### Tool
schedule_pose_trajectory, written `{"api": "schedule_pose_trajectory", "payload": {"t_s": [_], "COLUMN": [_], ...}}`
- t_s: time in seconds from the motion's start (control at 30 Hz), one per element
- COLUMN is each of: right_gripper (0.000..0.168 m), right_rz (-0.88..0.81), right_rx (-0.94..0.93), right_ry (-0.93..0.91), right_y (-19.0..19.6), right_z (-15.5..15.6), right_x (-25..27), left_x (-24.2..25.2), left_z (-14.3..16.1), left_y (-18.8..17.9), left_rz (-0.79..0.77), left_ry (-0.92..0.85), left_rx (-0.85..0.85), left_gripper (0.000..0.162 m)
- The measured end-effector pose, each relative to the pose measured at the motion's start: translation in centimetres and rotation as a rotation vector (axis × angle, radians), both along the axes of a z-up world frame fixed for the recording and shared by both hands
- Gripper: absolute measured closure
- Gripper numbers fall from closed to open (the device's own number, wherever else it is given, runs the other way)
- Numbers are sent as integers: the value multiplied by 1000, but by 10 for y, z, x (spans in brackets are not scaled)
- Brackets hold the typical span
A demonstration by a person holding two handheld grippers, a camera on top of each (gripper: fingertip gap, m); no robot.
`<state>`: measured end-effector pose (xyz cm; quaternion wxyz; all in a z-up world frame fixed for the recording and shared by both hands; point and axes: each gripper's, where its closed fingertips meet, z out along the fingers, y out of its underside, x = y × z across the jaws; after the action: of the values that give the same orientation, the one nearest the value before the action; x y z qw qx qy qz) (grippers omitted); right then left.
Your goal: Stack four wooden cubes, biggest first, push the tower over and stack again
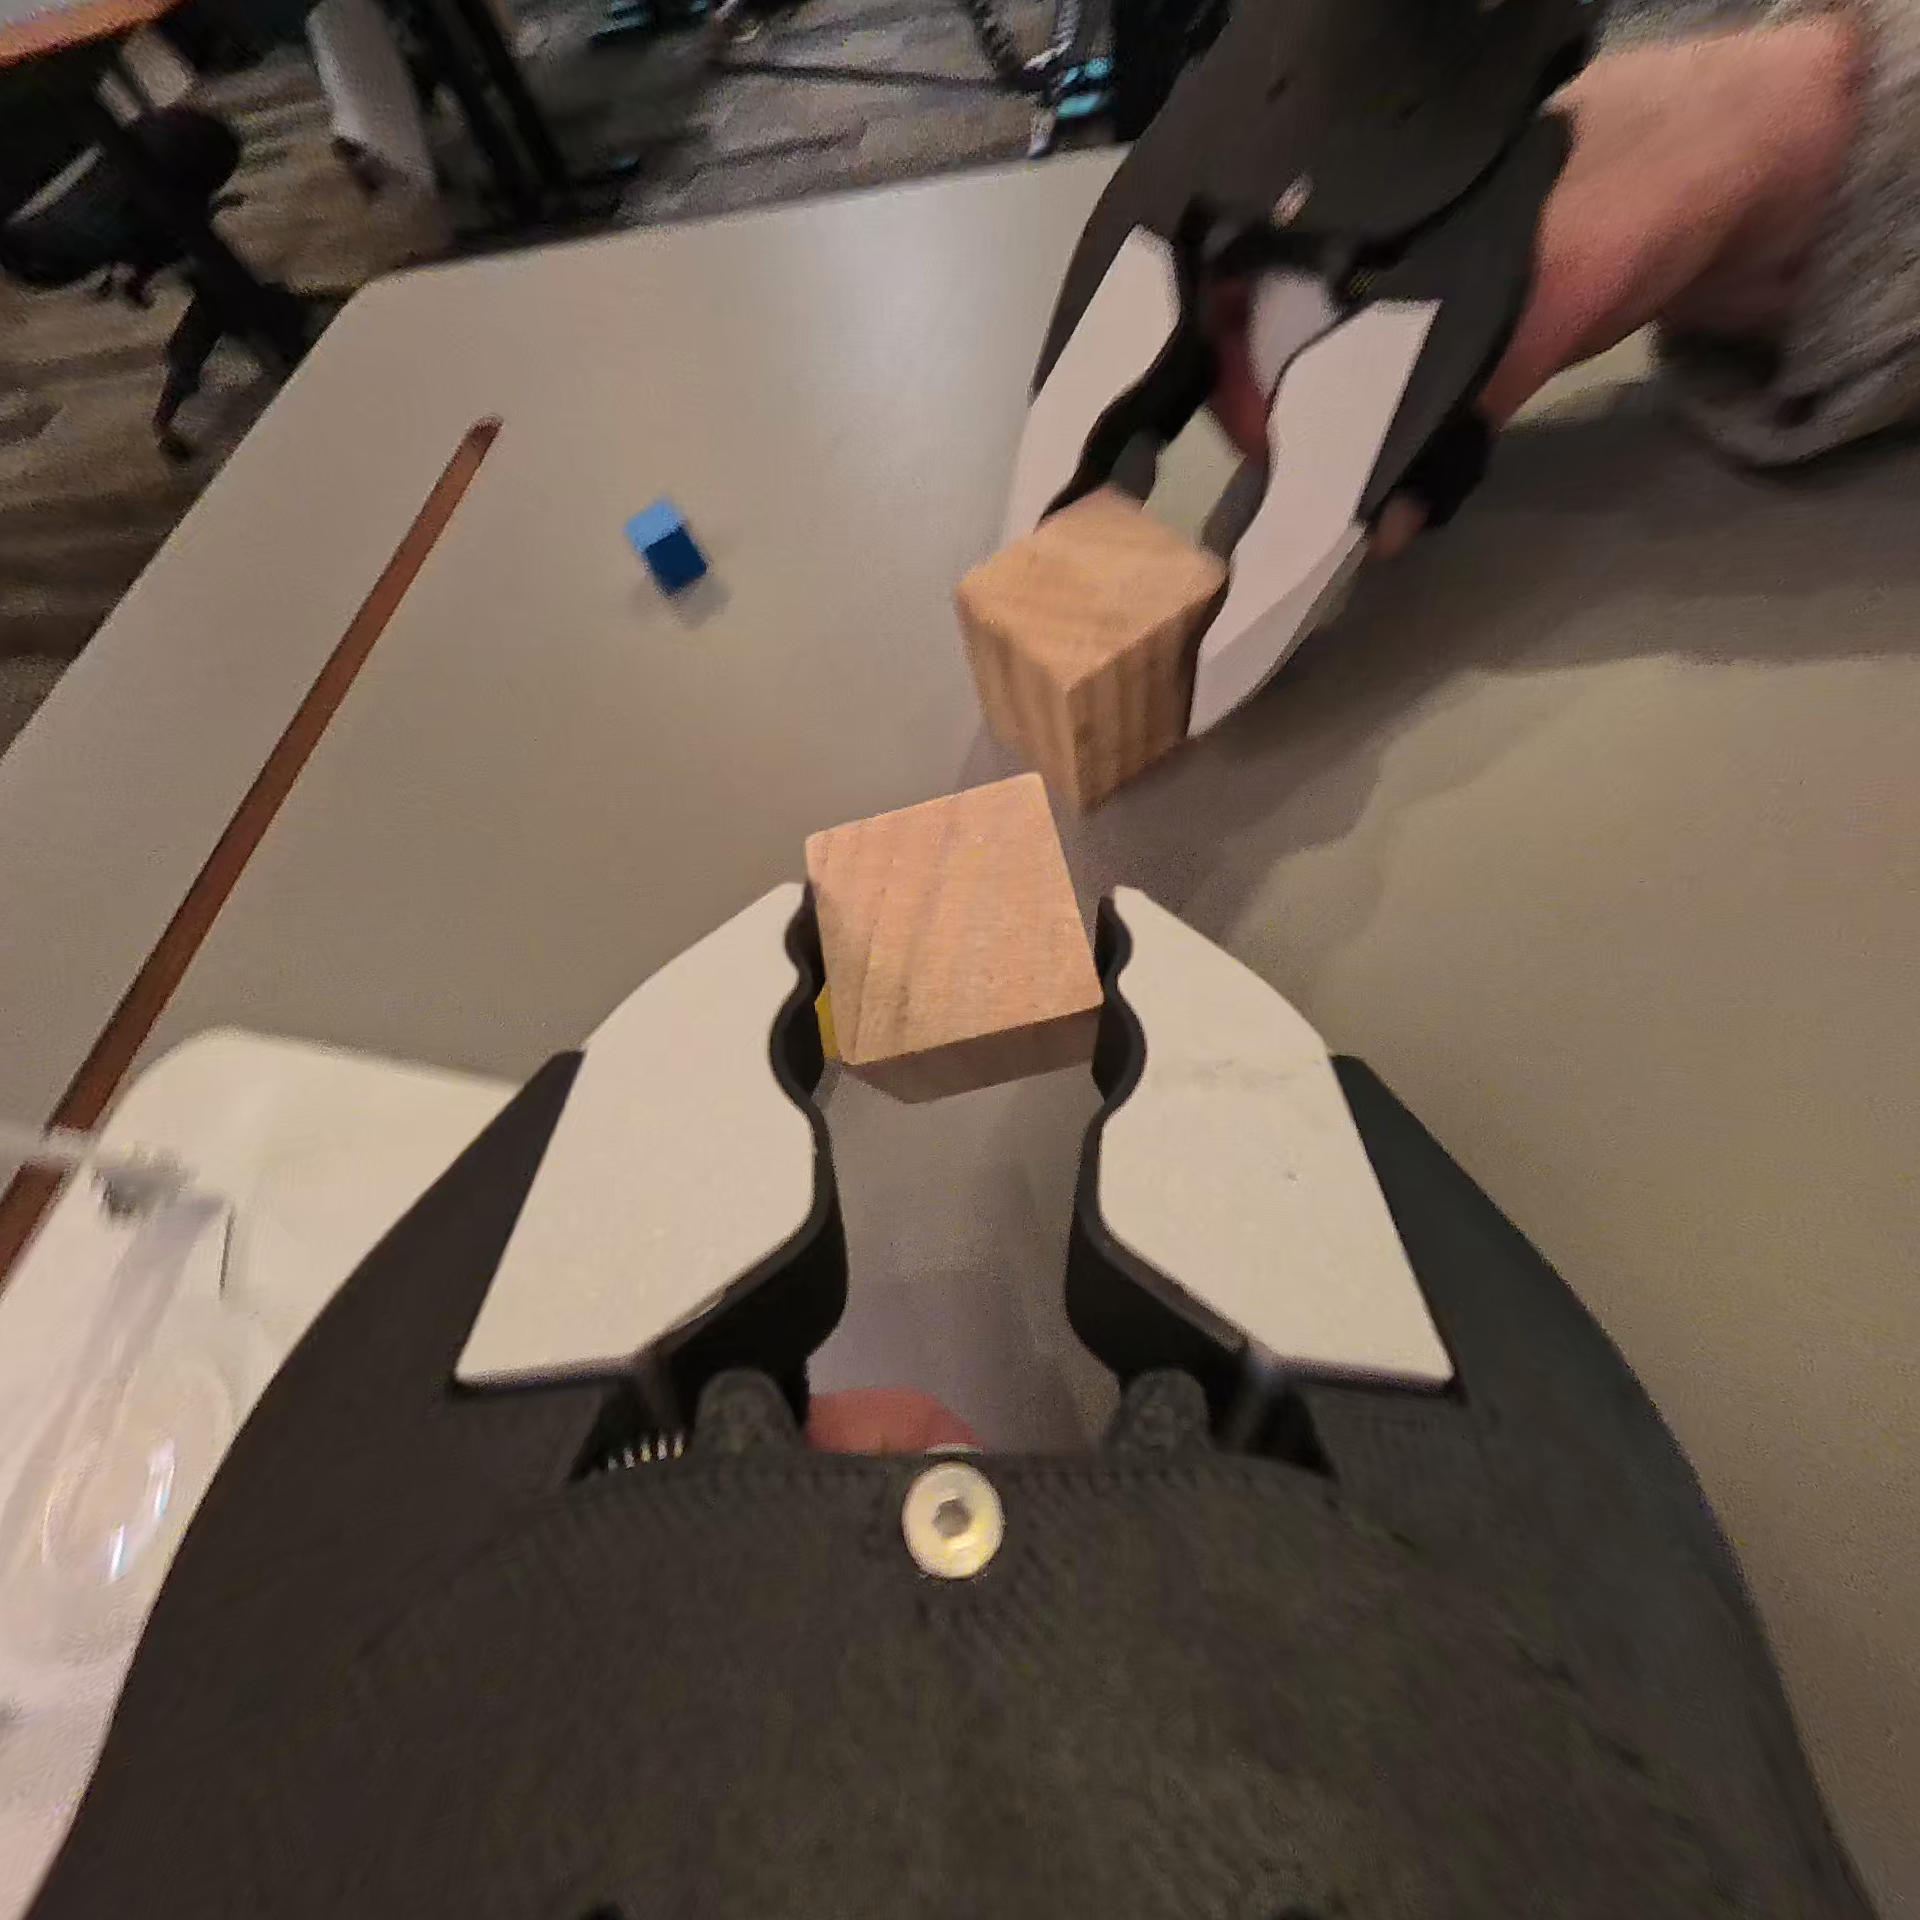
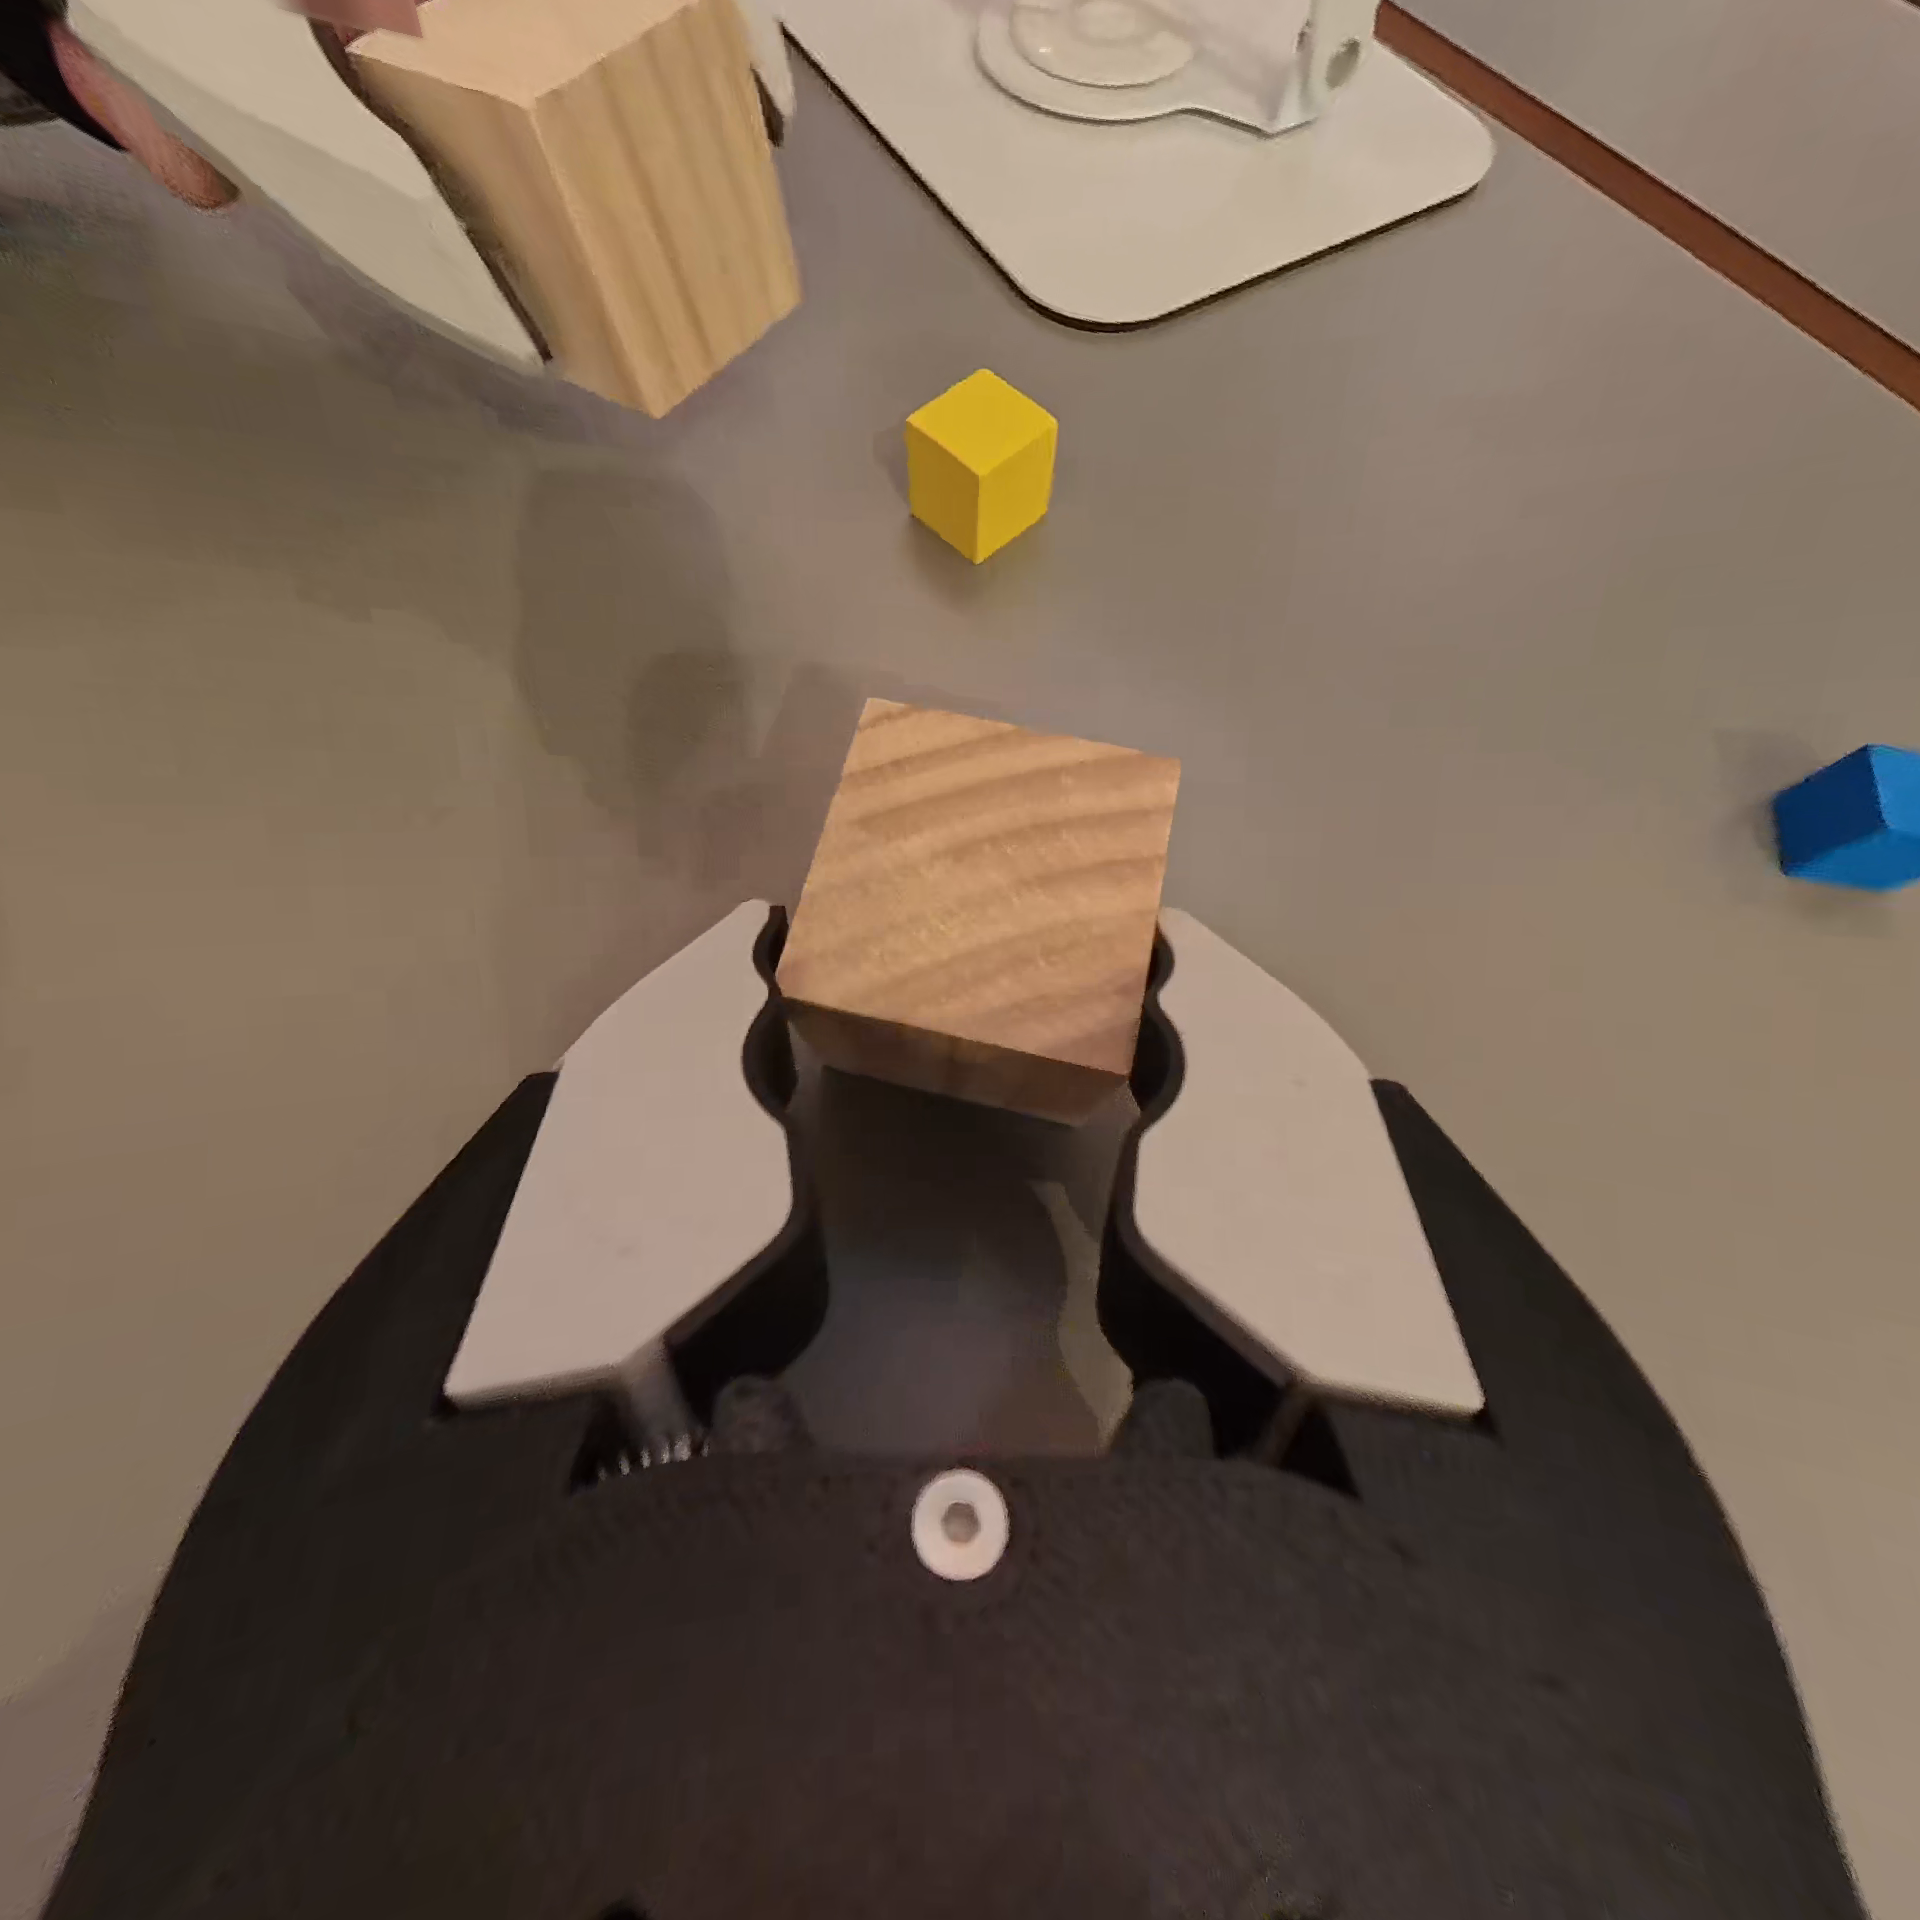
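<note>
While both tongs [image 1: 951,961] [image 2: 966,987] each pinch a wooden cube [image 1: 951,935] [image 2: 977,894], yellow cube [image 2: 980,464] lies ahead

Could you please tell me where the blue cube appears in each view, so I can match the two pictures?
Left wrist view: blue cube lies upper left on the grey table, clear of both hand-held grippers.
Right wrist view: blue cube sits at the right edge, partly cut off.
Shared landmark: the brown strip across the table.

grey table [image 1: 727,364] | brown strip [image 1: 270,769] | patterned carpet [image 1: 62,436] | dark chair [image 1: 177,197]
</note>
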<state>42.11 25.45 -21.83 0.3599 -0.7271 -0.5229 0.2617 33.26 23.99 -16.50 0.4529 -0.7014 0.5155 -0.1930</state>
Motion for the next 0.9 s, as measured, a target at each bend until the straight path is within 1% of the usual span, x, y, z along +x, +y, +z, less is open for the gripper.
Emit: {"api": "schedule_pose_trajectory", "payload": {"t_s": [0.03,0.07,0.1,0.13,0.2,0.27,0.33,0.4,0.47,0.53,0.57,0.63,0.67,0.7,0.73,0.77,0.8,0.83,0.87,0.9], "right_gripper": [103,96,67,58,60,62,67,71,70,69,69,68,69,69,69,70,71,72,74,74], "right_rz": [11,-1,-23,-26,-25,-26,-22,-16,-10,-2,-2,-2,-2,-2,-4,-9,-13,-17,-19,-19], "right_rx": [-25,-52,-61,-59,-56,-58,-64,-69,-72,-80,-82,-83,-84,-84,-83,-82,-82,-84,-86,-90], "right_ry": [-4,-10,-1,6,-4,12,27,33,35,51,60,72,79,83,83,80,81,84,86,90], "right_y": [-1,1,3,3,-1,-3,-4,-5,-6,-8,-8,-7,-7,-6,-5,-4,-2,0,1,1], "right_z": [-2,-4,-3,-2,-3,-1,1,1,1,4,5,7,8,9,9,9,8,8,8,9], "right_x": [1,4,6,8,13,17,19,20,20,21,22,25,26,28,30,32,35,37,38,39], "left_x": [12,24,36,50,76,97,110,118,119,115,111,92,78,60,40,19,-1,-16,-26,-32], "left_z": [7,12,16,18,21,13,3,-5,-11,-8,-2,8,13,18,18,13,7,-1,-12,-24], "left_y": [1,4,6,7,8,9,11,14,15,20,22,22,26,32,38,47,57,64,65,64], "left_rz": [-23,-40,-64,-88,-130,-157,-166,-156,-155,-119,-115,-109,-90,-60,-29,17,72,101,103,104], "left_ry": [-14,-16,-14,-19,-33,2,43,47,66,55,27,-1,-6,-11,-2,24,50,76,99,121], "left_rx": [16,25,26,22,-13,-48,-66,-90,-99,-108,-112,-131,-113,-87,-77,-77,-57,-45,-66,-107], "left_gripper": [113,113,113,113,113,113,113,113,99,85,75,71,72,76,84,90,93,99,104,105]}}
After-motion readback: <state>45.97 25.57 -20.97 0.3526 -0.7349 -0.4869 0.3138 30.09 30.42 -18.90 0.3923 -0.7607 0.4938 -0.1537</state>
